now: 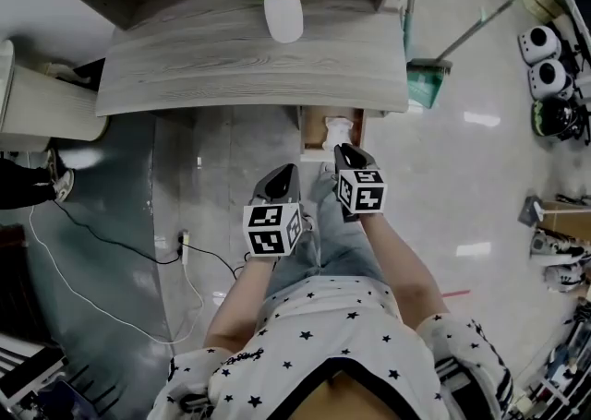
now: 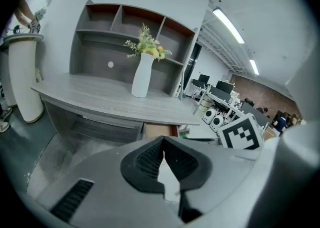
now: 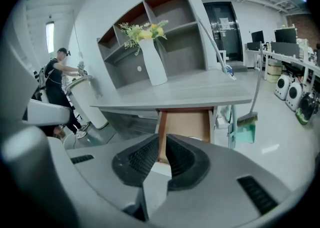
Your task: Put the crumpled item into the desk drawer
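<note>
The left gripper (image 1: 280,180) hangs low in front of the desk (image 1: 249,63), its fingers closed tip to tip on nothing. Under the desktop the drawer (image 1: 307,128) stands open, with the white crumpled item (image 1: 338,130) lying inside. Just before it, the right gripper (image 1: 349,160) is empty, its fingers a thin slit apart.

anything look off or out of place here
Only the desk drawer: it hangs open under the desk, with a white crumpled item lying inside. The vase stands upright, and nothing spilled or broken shows.
</note>
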Demonstrator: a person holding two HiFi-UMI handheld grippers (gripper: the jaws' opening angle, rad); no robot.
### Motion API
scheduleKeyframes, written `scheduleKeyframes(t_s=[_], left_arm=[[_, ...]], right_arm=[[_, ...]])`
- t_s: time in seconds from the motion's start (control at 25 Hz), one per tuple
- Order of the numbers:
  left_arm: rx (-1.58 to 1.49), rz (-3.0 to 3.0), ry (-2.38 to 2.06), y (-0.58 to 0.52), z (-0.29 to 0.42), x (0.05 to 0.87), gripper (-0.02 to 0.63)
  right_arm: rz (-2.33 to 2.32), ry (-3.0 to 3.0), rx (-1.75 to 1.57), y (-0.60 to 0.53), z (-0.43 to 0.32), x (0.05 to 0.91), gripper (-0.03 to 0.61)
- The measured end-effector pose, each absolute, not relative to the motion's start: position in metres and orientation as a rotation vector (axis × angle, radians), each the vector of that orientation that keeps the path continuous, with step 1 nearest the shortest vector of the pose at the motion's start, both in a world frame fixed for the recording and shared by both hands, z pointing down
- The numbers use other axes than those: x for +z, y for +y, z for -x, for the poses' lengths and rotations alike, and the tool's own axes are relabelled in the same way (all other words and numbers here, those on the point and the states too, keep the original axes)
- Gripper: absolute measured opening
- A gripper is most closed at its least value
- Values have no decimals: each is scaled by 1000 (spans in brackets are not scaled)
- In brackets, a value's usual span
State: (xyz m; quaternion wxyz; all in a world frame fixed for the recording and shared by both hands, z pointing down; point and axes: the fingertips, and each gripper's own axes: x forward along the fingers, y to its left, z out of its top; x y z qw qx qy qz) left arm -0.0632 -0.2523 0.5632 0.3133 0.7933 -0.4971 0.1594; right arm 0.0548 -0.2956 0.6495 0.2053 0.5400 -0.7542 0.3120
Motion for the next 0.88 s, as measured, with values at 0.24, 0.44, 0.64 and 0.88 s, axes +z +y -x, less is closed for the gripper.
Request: scheduleKeyframes(t_s=[0.24, 0.44, 0.64, 0.88], left_arm=[[400, -2116, -1319, -234, 66, 547, 14], [385, -2139, -1325, -221, 72, 534, 14], [373, -2159, -1320, -206, 78, 524, 14], [371, -2194, -1312, -191, 86, 511, 14]], right_arm=[[-1527, -2167, 866, -271, -46, 615, 8], [-1538, -2235, 821, -254, -36, 583, -5], [-1553, -2294, 772, -235, -28, 554, -6], [-1547, -2348, 706, -213, -21, 526, -6]])
